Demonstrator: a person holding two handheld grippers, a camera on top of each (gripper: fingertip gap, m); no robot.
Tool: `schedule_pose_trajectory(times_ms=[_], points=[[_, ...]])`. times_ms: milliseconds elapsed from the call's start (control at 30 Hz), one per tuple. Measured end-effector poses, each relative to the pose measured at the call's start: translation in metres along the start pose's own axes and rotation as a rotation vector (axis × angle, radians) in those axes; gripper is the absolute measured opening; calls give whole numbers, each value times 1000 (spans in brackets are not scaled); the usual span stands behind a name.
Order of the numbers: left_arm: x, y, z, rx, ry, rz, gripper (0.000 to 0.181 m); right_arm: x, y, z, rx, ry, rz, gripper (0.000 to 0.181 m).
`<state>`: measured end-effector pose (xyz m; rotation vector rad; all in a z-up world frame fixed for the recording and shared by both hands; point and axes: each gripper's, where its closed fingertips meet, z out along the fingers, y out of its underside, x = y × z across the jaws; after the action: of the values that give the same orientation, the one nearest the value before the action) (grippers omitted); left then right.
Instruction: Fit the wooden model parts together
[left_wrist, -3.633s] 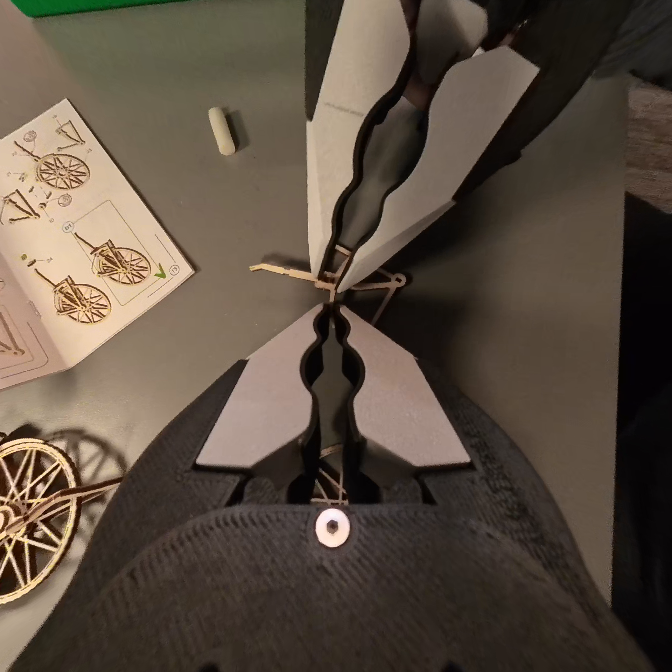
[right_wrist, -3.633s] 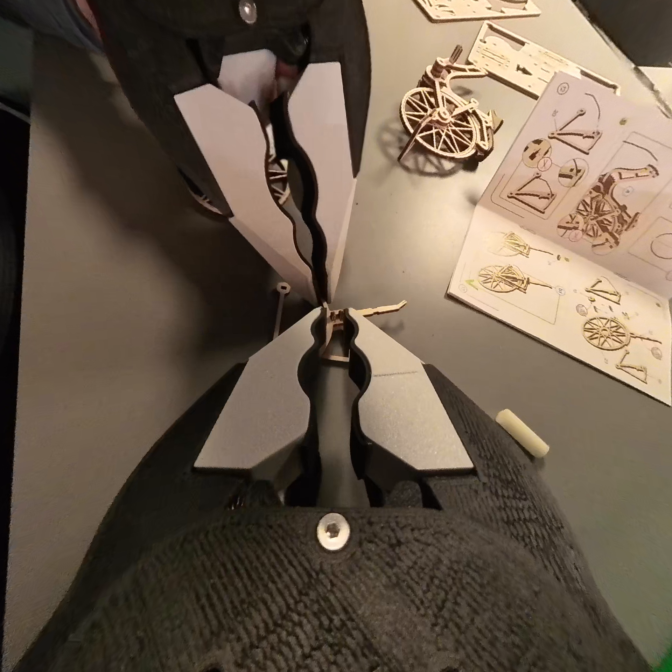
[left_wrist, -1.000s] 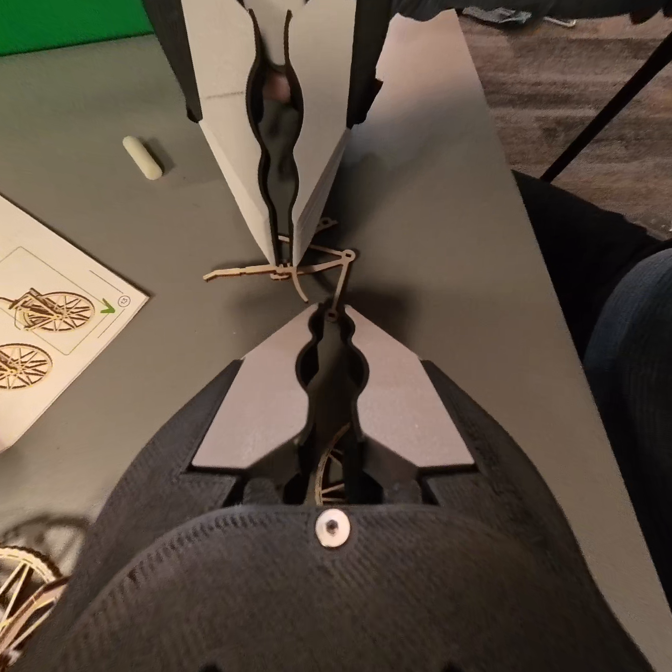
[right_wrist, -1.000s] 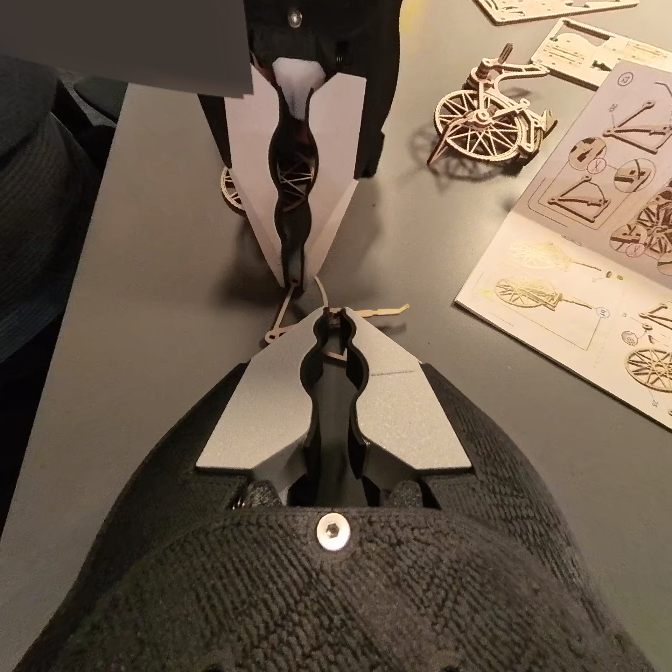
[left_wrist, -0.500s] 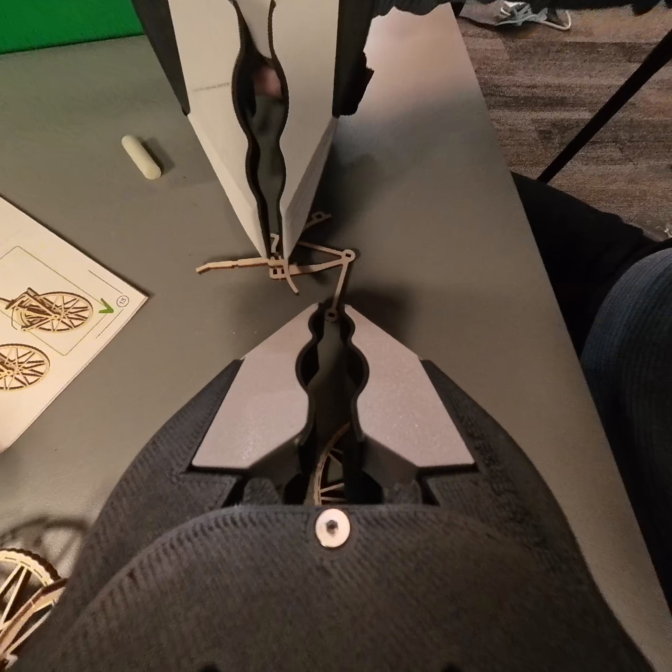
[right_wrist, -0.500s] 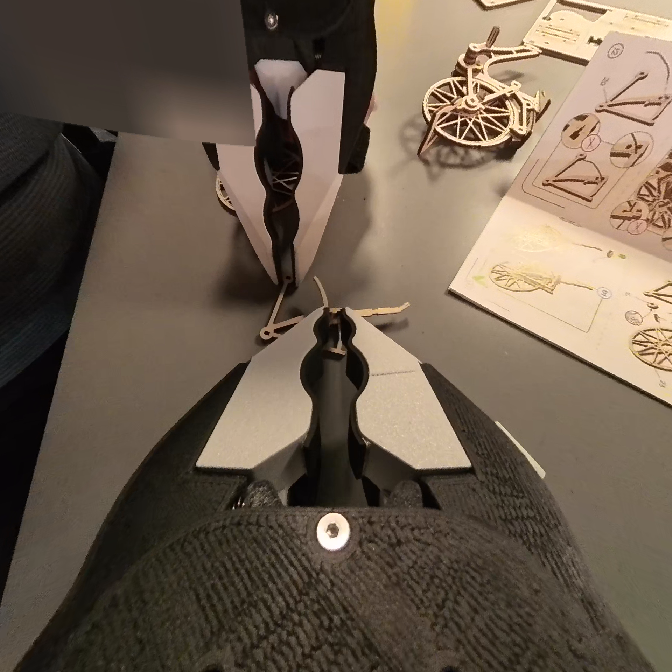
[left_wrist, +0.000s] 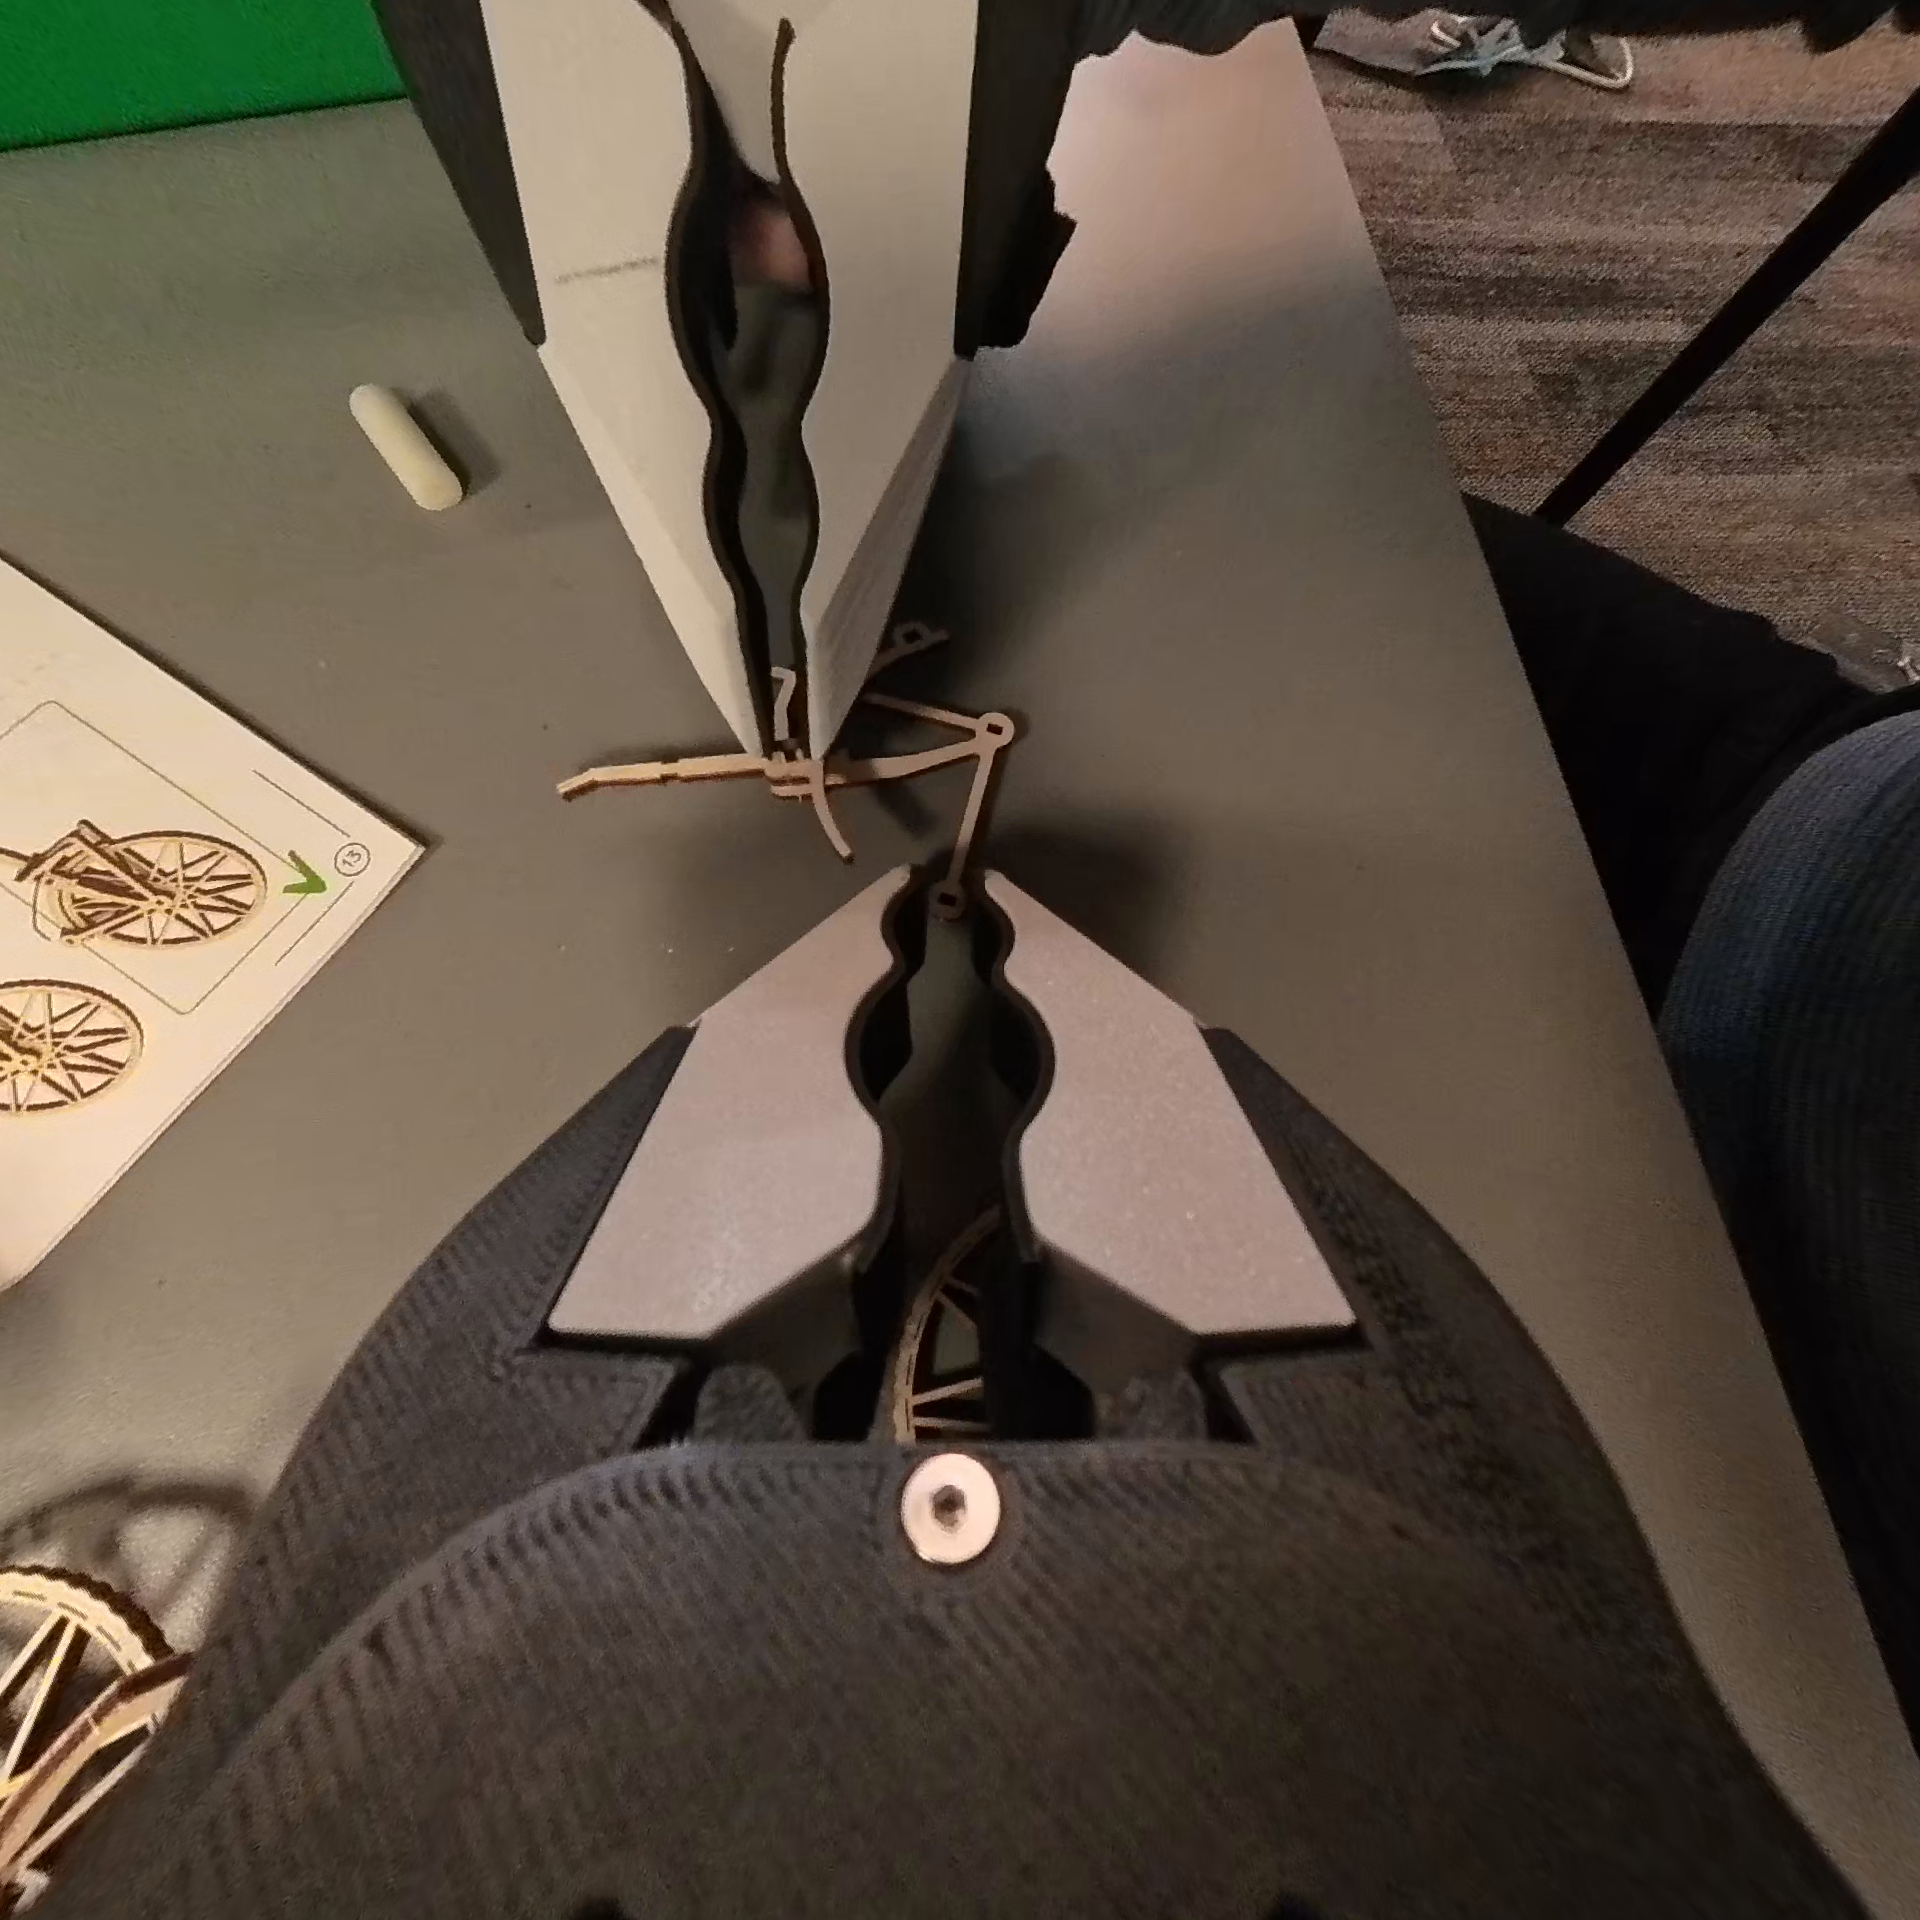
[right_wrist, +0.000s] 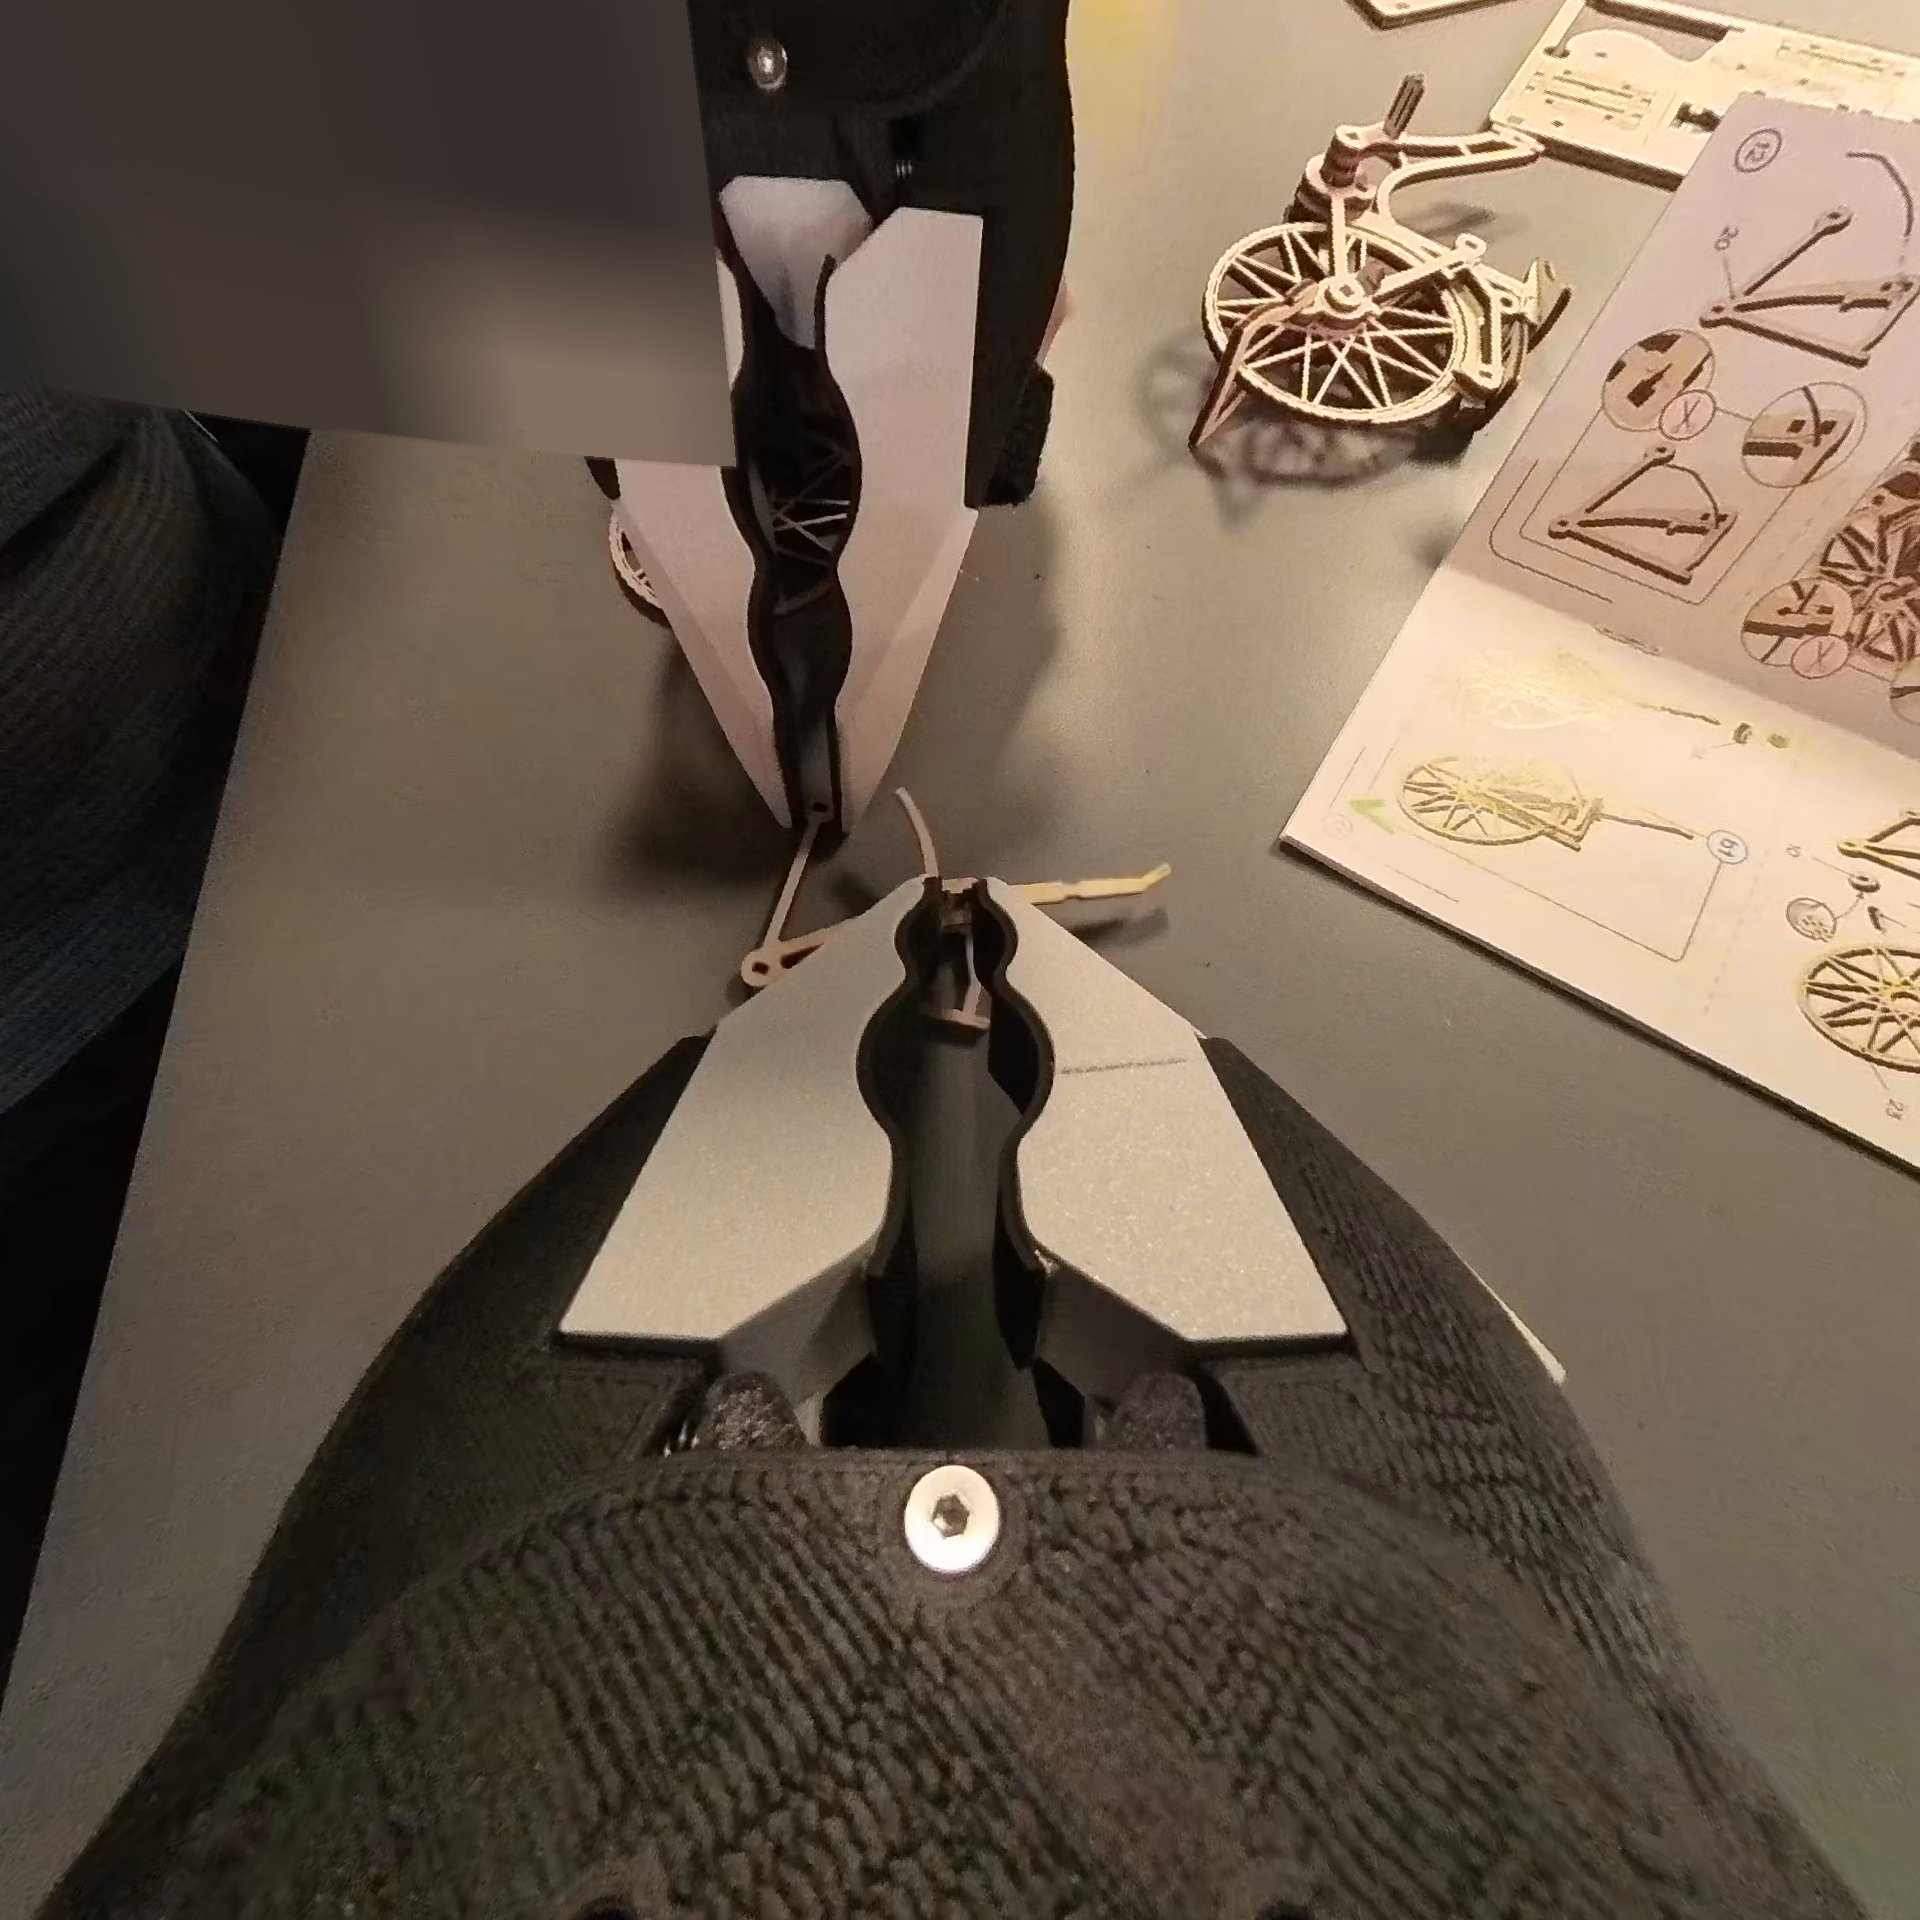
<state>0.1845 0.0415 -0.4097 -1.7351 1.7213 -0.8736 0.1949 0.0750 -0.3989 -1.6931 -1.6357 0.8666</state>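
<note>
Over the counter (left_wrist: 1195, 582), the left gripper (left_wrist: 948, 896) and right gripper (right_wrist: 958, 896) each pinch opposite ends of the thin wooden frame piece (left_wrist: 914, 764), fingertips clamped together.

Right tongs (left_wrist: 795, 743) now upright over the wooden frame piece (left_wrist: 831, 774) instead of tilted, left tongs (left_wrist: 948, 888) pinching the thin link's (left_wrist: 977, 800) end rather than meeting tip to tip.

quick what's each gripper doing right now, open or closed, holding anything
Left gripper: shut on the free end of the thin wooden linkage.
Right gripper: shut on the linkage's central joint.
</note>
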Motion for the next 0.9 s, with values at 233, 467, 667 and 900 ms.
schedule_pose_trajectory(times_ms=[233, 467, 667, 900], points=[[-2, 0, 0, 2, -5, -3, 7, 1, 1, -1, -20, 11, -10, 3], [-2, -1, 1, 3, -3, -5, 7, 0, 2, 2, -245, 44, -40, 3], [-2, -1, 1, 3, -2, -6, 7, 0, 2, 4, -334, 7, -46, 3], [-3, 0, 1, 2, -4, -6, 7, 0, 1, 3, -185, 29, 13, 3]])
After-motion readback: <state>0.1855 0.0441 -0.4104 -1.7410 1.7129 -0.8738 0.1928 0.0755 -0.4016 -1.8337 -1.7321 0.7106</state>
